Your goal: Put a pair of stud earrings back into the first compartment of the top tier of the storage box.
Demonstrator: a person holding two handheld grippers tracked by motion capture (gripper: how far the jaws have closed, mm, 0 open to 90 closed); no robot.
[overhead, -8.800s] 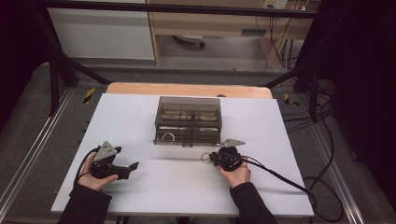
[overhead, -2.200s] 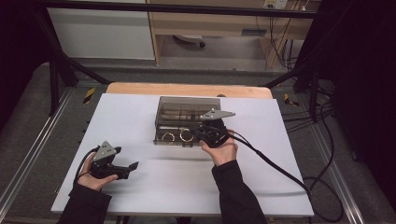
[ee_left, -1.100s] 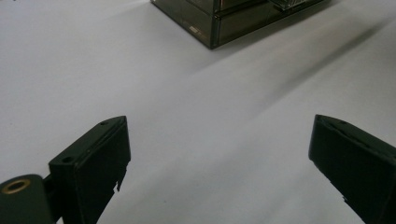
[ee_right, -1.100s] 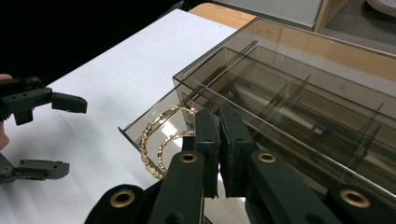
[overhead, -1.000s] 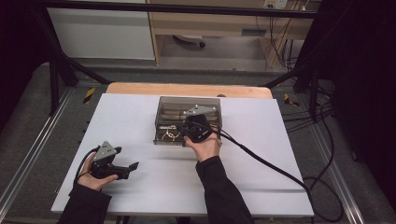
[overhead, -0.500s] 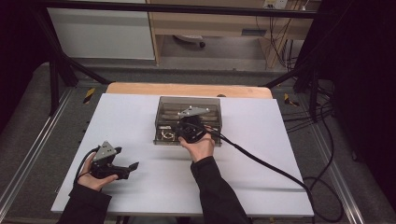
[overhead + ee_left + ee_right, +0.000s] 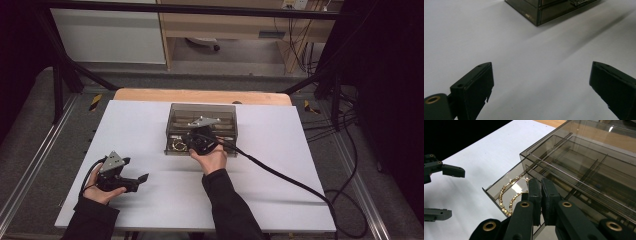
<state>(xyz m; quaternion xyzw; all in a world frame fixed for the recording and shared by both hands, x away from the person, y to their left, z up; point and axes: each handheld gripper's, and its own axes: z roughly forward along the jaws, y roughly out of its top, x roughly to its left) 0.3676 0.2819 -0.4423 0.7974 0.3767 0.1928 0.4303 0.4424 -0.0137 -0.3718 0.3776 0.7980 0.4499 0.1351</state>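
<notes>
— Where is the bracelet?

— The gold bead bracelet (image 7: 510,195) lies in the open bottom drawer (image 7: 492,192) of the smoky clear plastic box (image 7: 202,127), at the drawer's left end as the right gripper view shows it. The box stands near the middle of the table's far edge, with the drawer pulled out toward the person.

— And the right gripper?

— The right gripper (image 7: 541,195) is over the drawer, its two black jaws pressed together with no gap between the pads. Their tips sit just beside the bracelet's loop; whether a bead or link is pinched between them I cannot tell. In the high view the right gripper (image 7: 200,141) is at the front of the box, with its cable (image 7: 280,175) trailing off toward the table's right front corner.

— The left one?

— The left gripper (image 7: 131,181) rests near the left front corner of the table, well apart from the box. Its jaws stand wide apart, with bare table between them.

— What about the surface and the room?

— A white table (image 7: 300,150) with a wooden strip (image 7: 200,96) along its far edge. Around it are grey floor, a black frame (image 7: 60,75) and loose cables (image 7: 345,125) at the right.
</notes>
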